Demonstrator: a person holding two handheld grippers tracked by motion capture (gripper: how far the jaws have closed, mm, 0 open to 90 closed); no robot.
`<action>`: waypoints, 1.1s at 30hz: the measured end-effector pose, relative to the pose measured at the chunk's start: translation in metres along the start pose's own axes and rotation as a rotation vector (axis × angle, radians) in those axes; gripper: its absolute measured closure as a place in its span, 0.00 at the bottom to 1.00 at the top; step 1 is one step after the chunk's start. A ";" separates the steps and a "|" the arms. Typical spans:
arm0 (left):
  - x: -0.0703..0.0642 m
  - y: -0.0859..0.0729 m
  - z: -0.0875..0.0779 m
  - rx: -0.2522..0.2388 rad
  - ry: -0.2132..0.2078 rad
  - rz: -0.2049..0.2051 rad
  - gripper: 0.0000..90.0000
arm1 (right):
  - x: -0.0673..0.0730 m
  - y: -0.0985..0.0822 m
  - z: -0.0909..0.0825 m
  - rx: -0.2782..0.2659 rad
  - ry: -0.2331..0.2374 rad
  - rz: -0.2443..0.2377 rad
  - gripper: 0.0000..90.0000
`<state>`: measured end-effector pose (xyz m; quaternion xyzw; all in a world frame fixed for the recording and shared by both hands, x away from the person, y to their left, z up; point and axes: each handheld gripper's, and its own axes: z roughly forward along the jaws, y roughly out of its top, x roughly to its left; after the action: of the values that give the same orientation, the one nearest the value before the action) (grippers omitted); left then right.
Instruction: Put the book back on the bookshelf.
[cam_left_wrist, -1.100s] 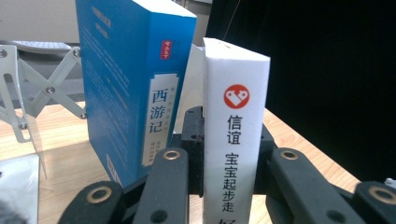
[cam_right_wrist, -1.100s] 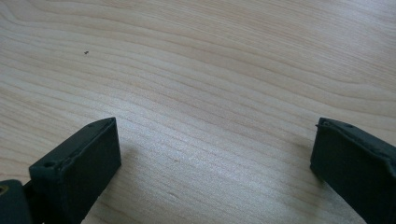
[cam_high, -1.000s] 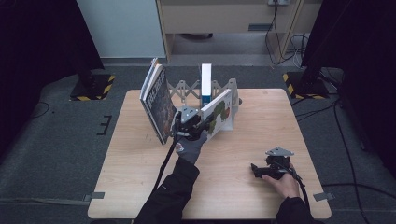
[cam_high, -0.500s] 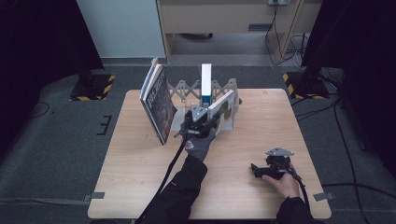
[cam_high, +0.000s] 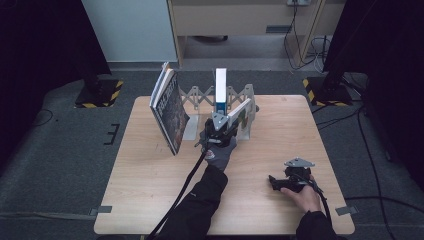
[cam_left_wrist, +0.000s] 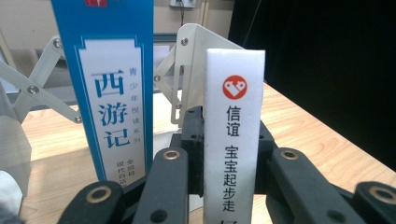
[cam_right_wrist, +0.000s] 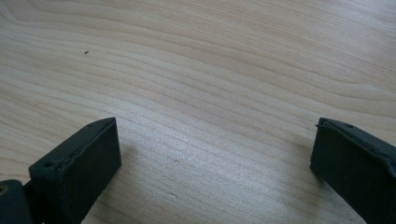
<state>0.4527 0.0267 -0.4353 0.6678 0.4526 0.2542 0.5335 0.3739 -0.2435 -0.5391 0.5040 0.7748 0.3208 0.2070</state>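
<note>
My left gripper (cam_high: 227, 125) is shut on a thin white book (cam_high: 240, 111), held tilted at the front of a folding metal book rack (cam_high: 248, 98). In the left gripper view the white spine (cam_left_wrist: 233, 88) stands upright between the black jaws of that gripper (cam_left_wrist: 229, 140). Just left of it stands a blue and white book (cam_left_wrist: 112, 93), upright in the rack (cam_high: 220, 87). A dark-covered book (cam_high: 169, 112) leans at the rack's left end. My right gripper (cam_high: 276, 183) rests on the table at the front right, open (cam_right_wrist: 212, 158) over bare wood.
The wooden table (cam_high: 150, 190) has free room at the front left and middle. A white rack divider (cam_left_wrist: 194, 56) rises behind the white book. Yellow-black stand feet (cam_high: 100, 95) sit on the floor beyond the table's far corners.
My left gripper has carried the white book to the right and slightly farther back, closer to the rack beside the blue book. The right gripper has stayed put.
</note>
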 end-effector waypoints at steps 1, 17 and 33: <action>0.000 -0.001 0.001 -0.001 -0.003 -0.003 0.82 | 0.000 0.000 0.000 0.000 0.000 0.000 0.02; 0.001 -0.021 0.007 -0.002 -0.007 -0.008 0.82 | 0.000 0.000 0.000 0.000 0.000 0.000 0.02; 0.002 -0.055 -0.009 0.056 -0.020 0.024 0.81 | 0.001 0.000 0.000 0.001 -0.002 0.004 0.02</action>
<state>0.4280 0.0338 -0.4845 0.6903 0.4463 0.2411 0.5160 0.3735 -0.2428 -0.5391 0.5059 0.7736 0.3204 0.2069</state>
